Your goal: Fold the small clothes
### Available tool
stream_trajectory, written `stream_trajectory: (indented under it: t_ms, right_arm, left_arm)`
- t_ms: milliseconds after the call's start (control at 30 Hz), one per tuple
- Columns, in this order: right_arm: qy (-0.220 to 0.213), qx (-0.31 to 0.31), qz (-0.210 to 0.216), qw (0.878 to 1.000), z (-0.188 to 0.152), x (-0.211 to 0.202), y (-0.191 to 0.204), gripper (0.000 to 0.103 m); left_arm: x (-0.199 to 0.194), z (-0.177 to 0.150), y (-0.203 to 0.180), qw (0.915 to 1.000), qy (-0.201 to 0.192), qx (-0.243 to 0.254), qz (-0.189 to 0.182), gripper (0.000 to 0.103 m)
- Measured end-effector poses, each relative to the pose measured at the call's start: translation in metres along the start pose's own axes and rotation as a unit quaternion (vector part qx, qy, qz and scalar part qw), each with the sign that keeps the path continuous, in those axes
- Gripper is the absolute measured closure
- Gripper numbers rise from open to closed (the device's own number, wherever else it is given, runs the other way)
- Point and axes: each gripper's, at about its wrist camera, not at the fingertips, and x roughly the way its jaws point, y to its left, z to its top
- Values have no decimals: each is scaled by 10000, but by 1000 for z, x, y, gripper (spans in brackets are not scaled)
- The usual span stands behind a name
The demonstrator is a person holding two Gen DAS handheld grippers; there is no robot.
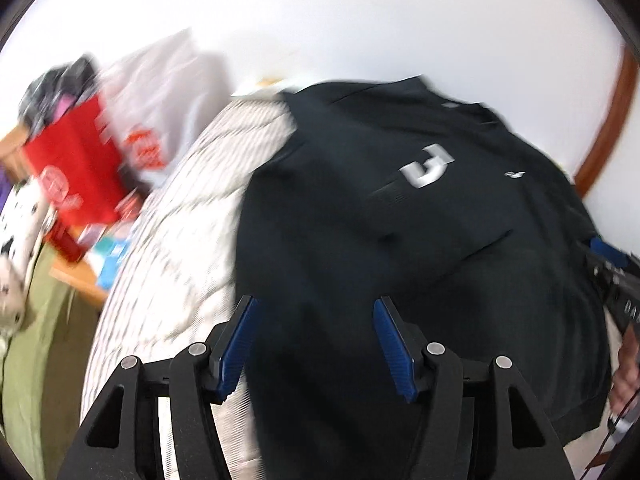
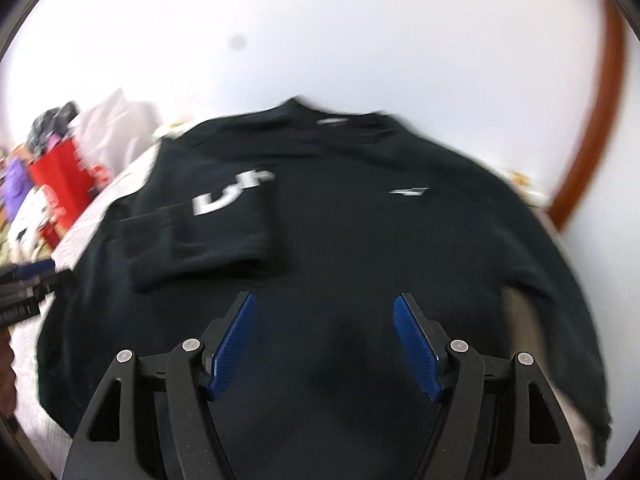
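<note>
Black shirt [image 2: 340, 240] beneath open right claw [image 2: 323, 320]

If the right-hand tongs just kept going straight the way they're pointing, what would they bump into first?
Most likely the black shirt spread out just ahead of the open right tongs, probably near its lower middle. The picture is blurred, so the exact spot is unclear.

Striped bedspread [image 1: 168, 216], red bag [image 1: 76, 168], white plastic bag [image 1: 160, 92], white wall [image 2: 320, 32]
</note>
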Motion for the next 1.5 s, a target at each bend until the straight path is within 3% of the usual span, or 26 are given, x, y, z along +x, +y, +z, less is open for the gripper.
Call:
stream_trajectory:
  t_ms: [167, 367, 433, 467, 500, 533, 600, 667, 800, 1000, 1267, 1333, 1400, 1500]
  right_arm:
    - [180, -367, 460, 9981, 16, 33, 59, 30]
    - [258, -687, 694, 9949, 25, 72, 101, 31]
    - [366, -690, 811, 9936, 26, 86, 107, 40]
    - [423, -690, 870, 9929, 27, 92, 108, 53]
    - [501, -679, 928, 9921, 28, 98, 110, 75]
    - [596, -645, 1057, 9905, 28, 103, 111, 87]
    - [575, -622, 1112, 9902, 31, 104, 111, 94]
    - [417, -680, 1185, 9897, 33, 100, 108, 96]
    - [102, -567, 979, 9935, 42, 86, 87, 96]
    - [-378, 297, 422, 9980, 59, 60, 10, 96]
    - [51, 1523, -103, 9883, 37, 76, -89, 93]
    - [159, 1803, -16, 9835, 25, 74, -101, 83]
    - [195, 1989, -15, 9798, 13, 68, -111, 58]
    - [208, 2028, -283, 9786, -14, 48, -121, 48]
  left_arm:
    - [17, -16, 36, 9990, 180, -369, -199, 45]
    - [35, -21, 41, 9975, 250, -453, -476, 46]
    - [38, -24, 39, 9974, 234, -441, -525, 47]
    - [39, -24, 37, 9980, 168, -384, -474, 47]
    - [40, -25, 35, 9985, 124, -328, -426, 47]
    - [40, -27, 33, 9988, 89, -289, -392, 47]
    - [40, -29, 31, 9992, -7, -244, -310, 47]
    - [39, -29, 28, 9996, -47, -162, -211, 48]
    - [39, -29, 27, 9998, -52, -110, -164, 49]
    - [36, -31, 31, 9996, -19, -168, -218, 49]
    - [31, -35, 34, 9991, 76, -256, -332, 48]
    - [28, -39, 34, 9991, 85, -232, -341, 48]
    - [24, -44, 33, 9992, 78, -195, -343, 48]
    - [18, -52, 31, 9994, 100, -106, -319, 48]
